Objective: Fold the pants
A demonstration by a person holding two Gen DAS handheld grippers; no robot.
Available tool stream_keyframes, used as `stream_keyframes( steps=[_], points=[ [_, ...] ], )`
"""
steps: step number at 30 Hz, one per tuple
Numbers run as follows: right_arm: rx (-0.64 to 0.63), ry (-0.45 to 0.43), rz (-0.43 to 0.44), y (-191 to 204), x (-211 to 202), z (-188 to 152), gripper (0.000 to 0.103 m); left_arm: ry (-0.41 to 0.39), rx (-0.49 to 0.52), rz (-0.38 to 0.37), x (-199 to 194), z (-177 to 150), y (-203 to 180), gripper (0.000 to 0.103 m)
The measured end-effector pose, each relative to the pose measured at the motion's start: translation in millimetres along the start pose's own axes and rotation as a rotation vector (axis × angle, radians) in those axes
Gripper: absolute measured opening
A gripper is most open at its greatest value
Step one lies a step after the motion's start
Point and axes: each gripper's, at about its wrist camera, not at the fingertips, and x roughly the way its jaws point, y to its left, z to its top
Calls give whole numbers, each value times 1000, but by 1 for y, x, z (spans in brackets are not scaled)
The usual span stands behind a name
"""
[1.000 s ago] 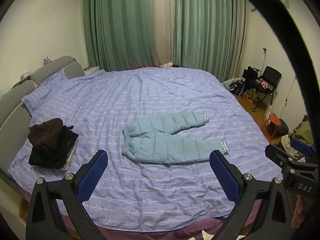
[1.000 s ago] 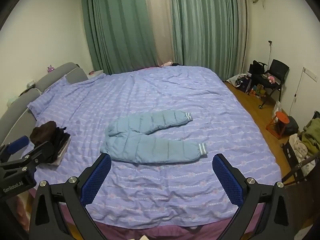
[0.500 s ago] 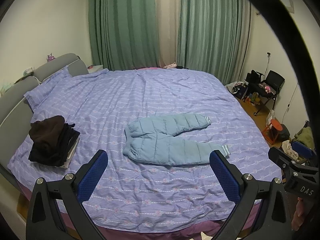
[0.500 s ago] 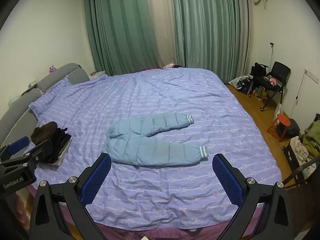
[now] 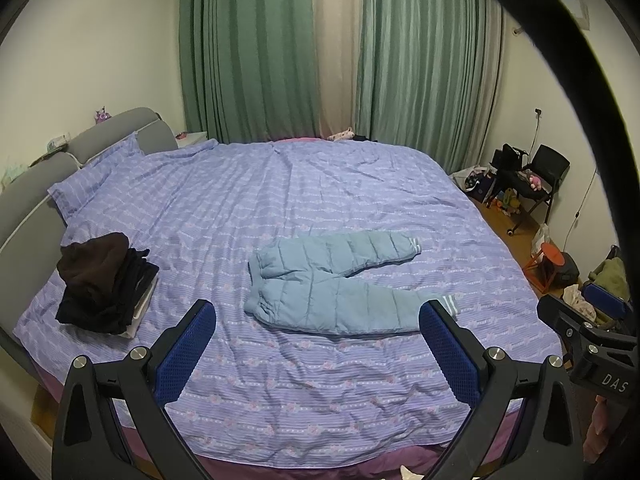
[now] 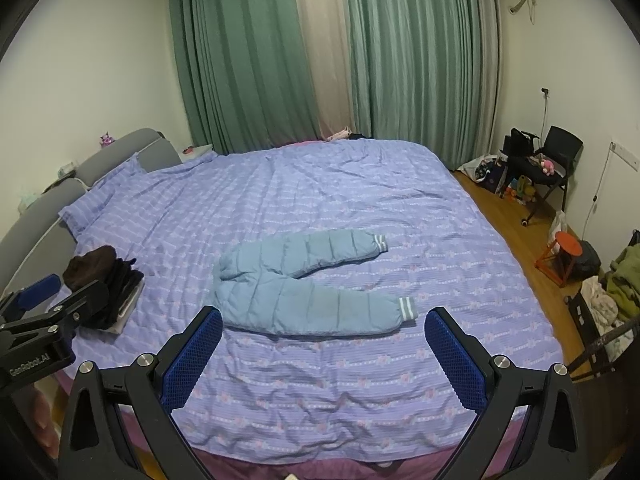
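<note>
Both views slightly higher; pants unmoved, unfolded.

Two markings can be read. In the left wrist view, white capitals "DAS" stand on the black body of the right gripper, off to the right of the left gripper's own fingers. In the right wrist view, white lettering "GenRobot.AI" stands on the black body of the left gripper, off to the left of the right gripper's fingers
</note>
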Motion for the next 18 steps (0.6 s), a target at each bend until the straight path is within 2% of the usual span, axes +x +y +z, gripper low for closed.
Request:
stream_keyframes(
  steps=[18],
  points=[
    [-1, -4, 0, 0, 1, 5, 102, -20, 8, 6, 1, 8, -2, 103]
  ],
)
